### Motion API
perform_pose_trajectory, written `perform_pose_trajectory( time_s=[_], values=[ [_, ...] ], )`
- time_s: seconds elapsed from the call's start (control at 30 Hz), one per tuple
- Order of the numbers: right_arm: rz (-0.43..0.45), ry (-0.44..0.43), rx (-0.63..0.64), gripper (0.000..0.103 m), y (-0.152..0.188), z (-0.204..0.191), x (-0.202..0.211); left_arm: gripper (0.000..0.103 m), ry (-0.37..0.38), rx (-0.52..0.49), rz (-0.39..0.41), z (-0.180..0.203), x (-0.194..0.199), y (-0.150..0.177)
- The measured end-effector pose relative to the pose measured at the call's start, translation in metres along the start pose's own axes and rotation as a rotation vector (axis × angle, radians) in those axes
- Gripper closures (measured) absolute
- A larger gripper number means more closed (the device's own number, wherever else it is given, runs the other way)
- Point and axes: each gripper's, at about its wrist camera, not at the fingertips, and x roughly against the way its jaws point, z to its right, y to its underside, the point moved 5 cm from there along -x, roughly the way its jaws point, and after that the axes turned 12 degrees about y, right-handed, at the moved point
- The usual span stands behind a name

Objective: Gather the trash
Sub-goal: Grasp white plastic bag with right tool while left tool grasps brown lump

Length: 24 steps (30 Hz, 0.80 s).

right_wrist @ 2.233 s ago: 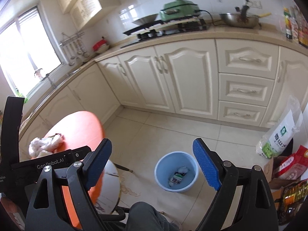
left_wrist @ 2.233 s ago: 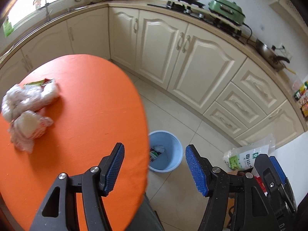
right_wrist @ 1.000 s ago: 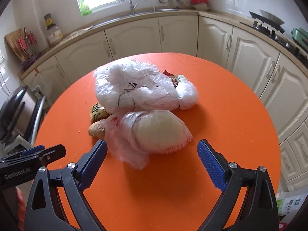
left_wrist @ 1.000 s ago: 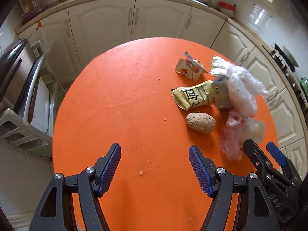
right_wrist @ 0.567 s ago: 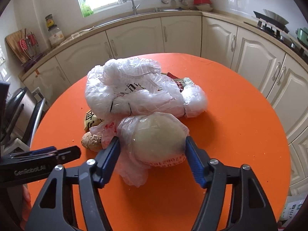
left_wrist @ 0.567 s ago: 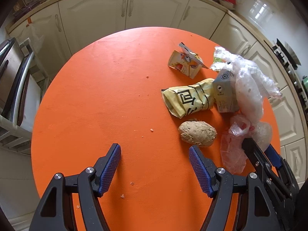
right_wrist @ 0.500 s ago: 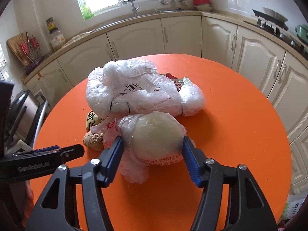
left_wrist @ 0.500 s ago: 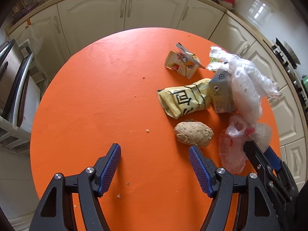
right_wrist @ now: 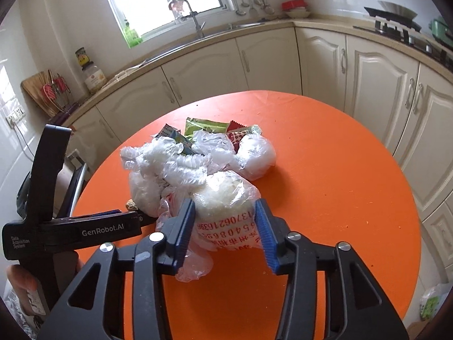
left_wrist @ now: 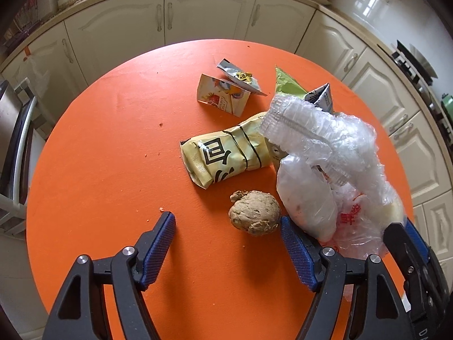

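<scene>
My right gripper (right_wrist: 225, 228) is shut on a clear plastic bag with red print (right_wrist: 223, 206) holding a pale round lump, just above the orange round table (right_wrist: 339, 187). Crumpled clear plastic wrap (right_wrist: 170, 167) clings to it and lifts with it; it also shows in the left wrist view (left_wrist: 325, 136). My left gripper (left_wrist: 226, 240) is open and empty over the table, just short of a brown lumpy root (left_wrist: 254, 212). A yellow snack packet (left_wrist: 226, 155), a torn carton (left_wrist: 223, 96) and a green wrapper (left_wrist: 286, 85) lie beyond.
Cream kitchen cabinets (right_wrist: 269, 59) ring the table, with a sink and window (right_wrist: 187, 5) behind. A stove (right_wrist: 402, 31) sits on the right counter. A metal rack (left_wrist: 11, 141) stands left of the table. A green-and-white bag (right_wrist: 430, 303) lies on the floor.
My right jaws have closed on the printed bag and raised it, dragging the clear wrap up. My left gripper has moved nearer the brown root.
</scene>
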Motion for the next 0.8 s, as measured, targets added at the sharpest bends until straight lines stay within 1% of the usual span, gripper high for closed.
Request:
perform_pose_trajectory(
  time_s=[0.03,0.07,0.13,0.2,0.27,0.33,0.43,0.5,0.53,0.57,0.6,0.63,0.67,0.7,0.73,0.8],
  values=[
    [-0.009,0.012,0.004,0.042,0.000,0.000,-0.003,0.030,0.000,-0.001,0.000,0.000,-0.001,-0.001],
    [-0.027,0.034,0.016,0.029,0.000,-0.001,-0.008,0.030,0.002,-0.002,0.001,0.000,-0.002,-0.001],
    [-0.041,0.047,0.027,0.018,0.002,-0.003,-0.013,0.030,0.007,-0.001,0.003,0.000,-0.004,-0.003],
    [-0.064,0.028,0.037,0.017,0.005,-0.008,-0.020,0.030,0.009,-0.002,0.005,0.001,-0.006,-0.002],
    [-0.096,0.013,0.042,0.011,0.008,-0.011,-0.029,0.030,0.010,-0.003,0.006,0.001,-0.008,-0.002],
    [-0.120,-0.010,0.027,0.008,0.010,-0.012,-0.036,0.030,0.025,0.006,0.012,-0.003,-0.005,-0.001],
    [-0.128,-0.026,0.017,0.008,0.013,-0.013,-0.041,0.030,0.025,0.002,0.011,-0.003,-0.008,-0.001],
    [-0.119,-0.026,0.023,0.010,0.013,-0.013,-0.040,0.030,0.020,-0.001,0.011,-0.002,-0.009,-0.002],
    [-0.115,-0.034,0.025,0.016,0.013,-0.014,-0.039,0.030,0.019,-0.002,0.011,-0.002,-0.009,-0.002],
    [-0.113,-0.048,0.022,0.024,0.013,-0.016,-0.038,0.030,0.020,-0.001,0.011,-0.002,-0.009,-0.002],
    [-0.111,-0.065,0.020,0.030,0.014,-0.017,-0.037,0.030,0.022,0.001,0.012,-0.003,-0.009,-0.001],
    [-0.109,-0.090,0.020,0.047,0.015,-0.019,-0.035,0.030,0.028,0.007,0.014,-0.003,-0.009,-0.001],
    [-0.105,-0.123,0.026,0.058,0.015,-0.022,-0.032,0.030,0.032,0.011,0.014,-0.004,-0.008,-0.001],
    [-0.095,-0.125,0.042,0.058,0.016,-0.026,-0.030,0.030,0.034,0.014,0.014,-0.005,-0.007,0.001],
    [-0.078,-0.097,0.066,0.059,0.017,-0.029,-0.027,0.030,0.037,0.018,0.011,-0.006,-0.006,0.002],
    [-0.070,-0.097,0.062,0.061,0.019,-0.029,-0.024,0.030,0.043,0.023,0.003,-0.008,-0.004,0.003]
  ],
)
